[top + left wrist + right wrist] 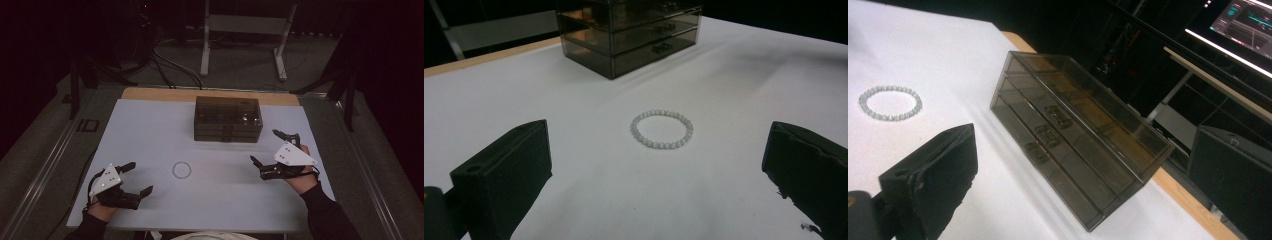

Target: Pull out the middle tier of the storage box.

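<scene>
Pale beads, a bracelet (181, 170), lie flat on the white surface (150, 135), between the two hands and in front of the smoky drawer box (228, 119). Left hand-held gripper (131, 181) sits near the bracelet, jaws wide apart, holding nothing. Right hand-held gripper (270, 147) faces the box, jaws apart too, all three drawers closed.

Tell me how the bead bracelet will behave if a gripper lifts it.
The bracelet is a ring of small beads, so it probably sags limp when lifted. The smooth round beads may slip from the jaws. Lying flat on the table, it looks unlikely to roll.
</scene>
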Demonstrator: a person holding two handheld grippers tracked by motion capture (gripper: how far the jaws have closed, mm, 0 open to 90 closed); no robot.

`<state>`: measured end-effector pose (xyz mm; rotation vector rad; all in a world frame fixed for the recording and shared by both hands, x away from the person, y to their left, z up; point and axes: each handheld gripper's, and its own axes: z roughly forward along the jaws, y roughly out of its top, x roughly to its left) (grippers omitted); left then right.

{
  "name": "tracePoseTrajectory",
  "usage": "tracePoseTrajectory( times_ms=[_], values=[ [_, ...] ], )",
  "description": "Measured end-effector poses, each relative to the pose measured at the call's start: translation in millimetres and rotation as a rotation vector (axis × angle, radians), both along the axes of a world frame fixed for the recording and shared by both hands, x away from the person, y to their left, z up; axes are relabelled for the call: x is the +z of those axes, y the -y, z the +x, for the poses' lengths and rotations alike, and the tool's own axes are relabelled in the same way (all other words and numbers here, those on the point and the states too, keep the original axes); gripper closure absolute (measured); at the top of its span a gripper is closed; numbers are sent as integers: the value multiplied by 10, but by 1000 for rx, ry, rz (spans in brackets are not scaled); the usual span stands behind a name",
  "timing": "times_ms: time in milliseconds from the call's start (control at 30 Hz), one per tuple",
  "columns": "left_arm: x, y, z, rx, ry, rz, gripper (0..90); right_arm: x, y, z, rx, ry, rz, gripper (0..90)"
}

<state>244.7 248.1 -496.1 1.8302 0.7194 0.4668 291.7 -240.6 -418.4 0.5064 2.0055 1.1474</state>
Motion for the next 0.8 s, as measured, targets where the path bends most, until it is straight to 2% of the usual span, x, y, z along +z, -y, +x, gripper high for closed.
tracePoseTrajectory(
  times_ms=[267,500,600,800],
  values=[
    [1,1,-1,-2,2,3,9,-2,-144,112,14,10,-73,0],
    [1,-1,-2,-3,2,1,9,4,-263,194,18,47,-111,0],
    [0,-1,-2,-4,1,2,9,3,-275,199,20,47,-118,0],
    [2,0,-5,-3,3,2,9,-63,-429,232,25,83,-211,0]
  ],
)
